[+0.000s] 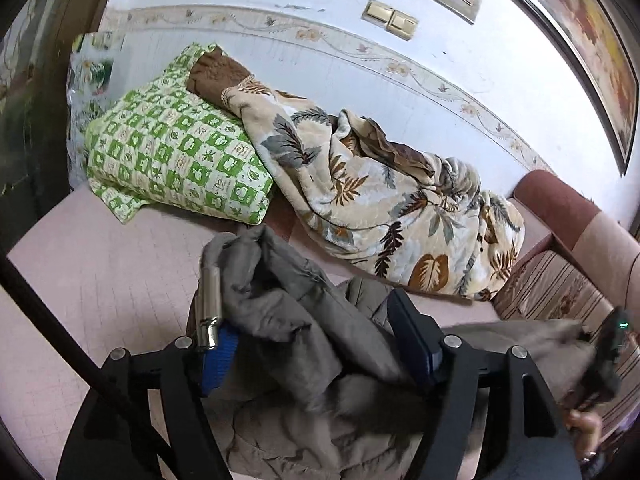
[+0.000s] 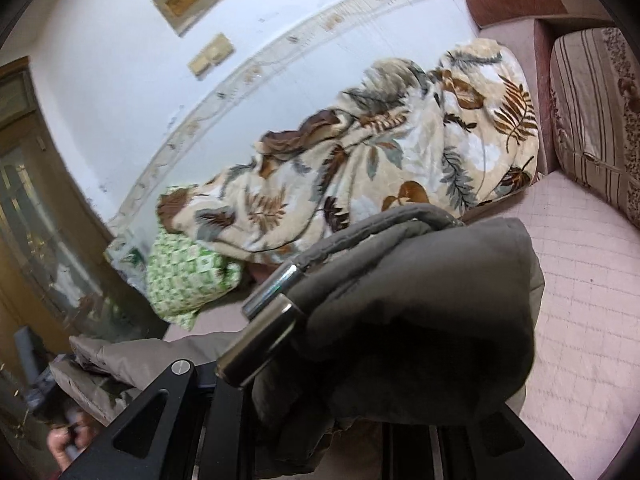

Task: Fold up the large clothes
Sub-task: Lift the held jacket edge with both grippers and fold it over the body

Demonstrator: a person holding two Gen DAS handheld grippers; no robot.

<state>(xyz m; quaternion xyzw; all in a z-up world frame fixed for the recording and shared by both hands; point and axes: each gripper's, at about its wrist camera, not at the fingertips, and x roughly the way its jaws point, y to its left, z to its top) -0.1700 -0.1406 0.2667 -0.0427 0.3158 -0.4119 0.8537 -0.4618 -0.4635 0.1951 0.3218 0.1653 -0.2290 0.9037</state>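
Note:
A grey padded jacket lies bunched on the pink quilted seat. My left gripper is open, its fingers wide apart. A fold of the jacket stands loosely between them and leans on the metal left finger. In the right wrist view the right gripper is shut on a thick bunch of the jacket. The cloth hides one finger, and only the metal finger shows. The jacket stretches between the two grippers.
A leaf-print blanket and a green checked pillow lie heaped against the wall behind the jacket. A striped cushion and a brown armrest close the right end. A wooden cabinet stands at the left.

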